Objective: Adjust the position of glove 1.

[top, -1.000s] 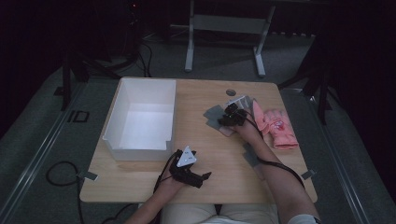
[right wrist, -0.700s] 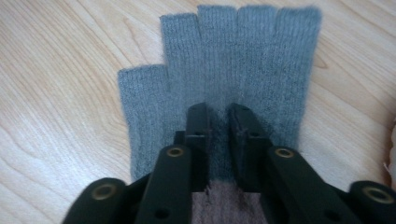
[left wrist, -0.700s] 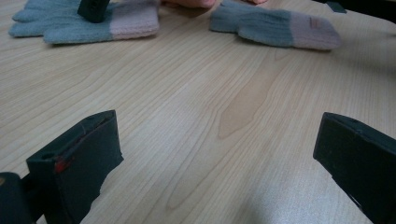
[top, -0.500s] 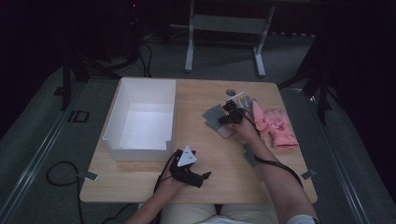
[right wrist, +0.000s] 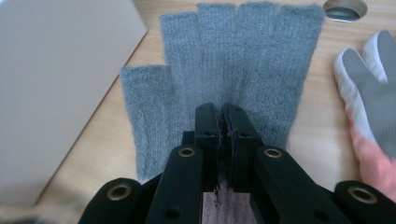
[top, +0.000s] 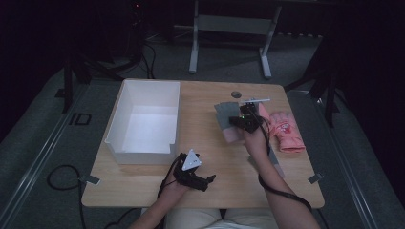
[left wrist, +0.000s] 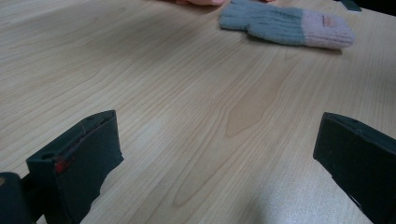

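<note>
At the left stands the white box, open and well apart from the gloves. The left gripper rests on the worktop, jaws released. Farther right, the right gripper has just clenched on the grey glove, whose fingers point away from it; a pink glove lies beyond.

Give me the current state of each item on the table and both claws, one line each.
Grey glove: flat on the table, fingers spread, pinched near its pink cuff.
Right claw: shut on the grey glove.
Left claw: open, nothing between its jaws, low over bare wood.
White box: upright, open-topped, empty.
Pink glove: lying flat, untouched.
</note>
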